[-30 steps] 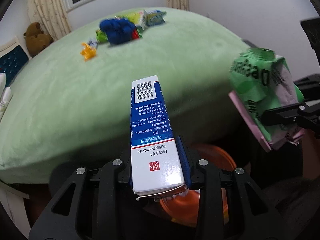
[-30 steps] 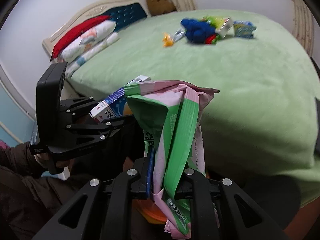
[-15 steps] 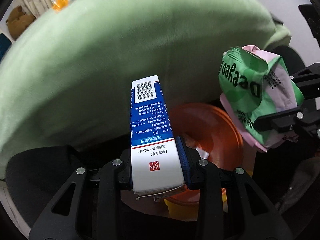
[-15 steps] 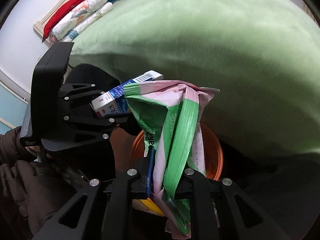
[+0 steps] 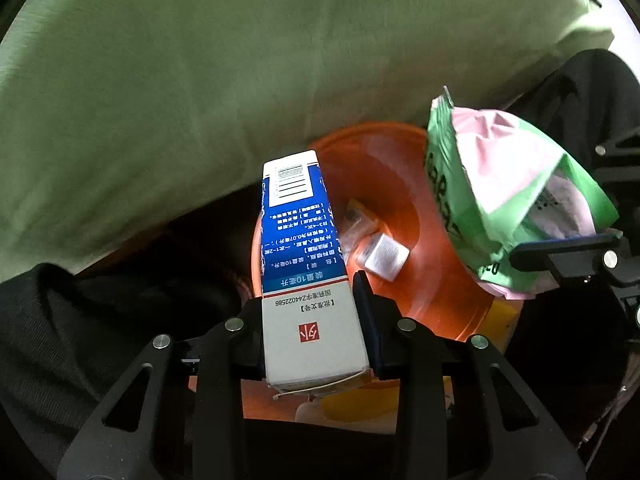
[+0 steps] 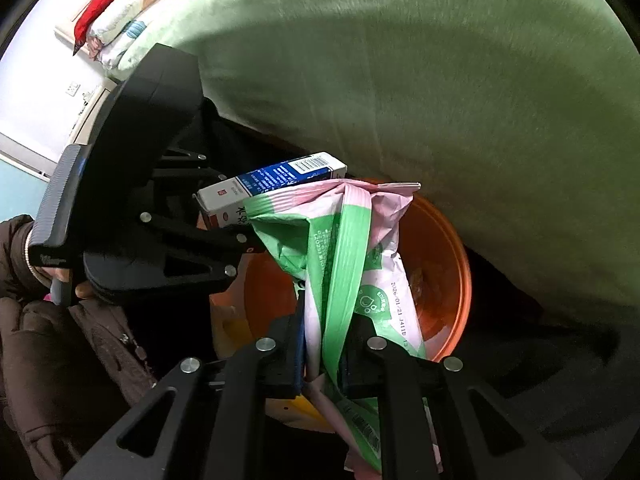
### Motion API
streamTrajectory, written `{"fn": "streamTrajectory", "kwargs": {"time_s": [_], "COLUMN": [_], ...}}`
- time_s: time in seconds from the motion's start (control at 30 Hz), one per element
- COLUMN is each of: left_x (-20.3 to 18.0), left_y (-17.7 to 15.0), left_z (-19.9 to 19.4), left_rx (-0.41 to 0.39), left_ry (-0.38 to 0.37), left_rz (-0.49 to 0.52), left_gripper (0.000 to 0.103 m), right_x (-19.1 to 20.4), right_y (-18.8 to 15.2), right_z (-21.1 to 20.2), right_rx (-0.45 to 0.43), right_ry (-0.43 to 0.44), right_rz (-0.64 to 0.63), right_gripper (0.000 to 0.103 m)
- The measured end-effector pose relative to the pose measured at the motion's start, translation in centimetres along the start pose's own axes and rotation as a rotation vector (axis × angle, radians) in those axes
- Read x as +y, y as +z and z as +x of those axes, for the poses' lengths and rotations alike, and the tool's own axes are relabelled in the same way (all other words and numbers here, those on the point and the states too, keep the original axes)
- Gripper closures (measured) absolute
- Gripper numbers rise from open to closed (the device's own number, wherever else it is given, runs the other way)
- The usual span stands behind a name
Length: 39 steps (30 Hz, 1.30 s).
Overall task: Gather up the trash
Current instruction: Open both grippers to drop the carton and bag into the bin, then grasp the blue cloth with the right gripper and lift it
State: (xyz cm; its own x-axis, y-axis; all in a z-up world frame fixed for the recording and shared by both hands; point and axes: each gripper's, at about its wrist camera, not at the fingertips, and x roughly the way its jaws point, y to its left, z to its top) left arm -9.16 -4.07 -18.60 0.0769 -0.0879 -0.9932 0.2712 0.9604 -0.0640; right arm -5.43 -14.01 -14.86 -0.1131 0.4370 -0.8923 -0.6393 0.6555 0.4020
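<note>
My left gripper is shut on a blue and white medicine box and holds it over the near rim of an orange trash bin. The box also shows in the right wrist view. My right gripper is shut on a crumpled green and pink wrapper, held above the bin. The wrapper appears at the right in the left wrist view. A few small pieces of trash lie inside the bin.
The green bed cover fills the space right behind the bin and overhangs it. Pillows lie at the bed head, far left. The person's dark jacket is at the lower left.
Both grippers have tilted and moved down from the bed top to the orange bin, still holding the box and the wrapper. The bin now lies right under them.
</note>
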Motion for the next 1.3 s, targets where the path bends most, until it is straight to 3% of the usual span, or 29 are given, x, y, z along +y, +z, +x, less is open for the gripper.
{"fn": "streamTrajectory", "kwargs": {"time_s": [0.17,0.23,0.3,0.33,0.37,0.77,0.93,1.07,1.3], "left_x": [0.6,1.0,1.0,1.0,1.0,1.9,2.2,2.2,3.3], "left_y": [0.6,1.4,1.9,1.9,2.1,1.2,0.0,-0.2,0.9], "left_z": [1.4,1.6,2.2,2.4,2.3,0.3,-2.5,-7.6,-16.1], "left_rx": [0.055,0.070,0.106,0.105,0.097,0.067,-0.019,-0.149,-0.416], "left_ry": [-0.004,-0.011,0.004,0.012,0.011,-0.019,-0.006,0.004,0.161], "left_rz": [-0.012,-0.014,-0.007,-0.005,-0.005,-0.032,-0.020,0.016,0.033], "left_gripper": [0.069,0.064,0.017,0.016,0.016,0.016,0.016,0.016,0.016], "right_x": [-0.7,-0.9,-1.3,-1.4,-1.6,-2.5,-1.3,-0.1,-0.9], "right_y": [0.7,1.1,1.3,1.1,1.2,0.2,0.6,2.2,8.3], "right_z": [1.3,1.6,2.2,2.2,2.3,-1.0,-5.4,-10.2,-16.3], "right_rx": [0.027,0.032,0.032,0.030,0.029,-0.027,-0.093,-0.187,-0.350], "right_ry": [0.006,0.013,0.013,0.012,0.009,0.004,-0.022,-0.042,-0.100], "right_rz": [0.015,0.022,0.036,0.041,0.046,0.079,-0.010,-0.085,-0.140], "right_gripper": [0.091,0.087,0.076,0.068,0.067,0.067,0.067,0.061,0.053]}}
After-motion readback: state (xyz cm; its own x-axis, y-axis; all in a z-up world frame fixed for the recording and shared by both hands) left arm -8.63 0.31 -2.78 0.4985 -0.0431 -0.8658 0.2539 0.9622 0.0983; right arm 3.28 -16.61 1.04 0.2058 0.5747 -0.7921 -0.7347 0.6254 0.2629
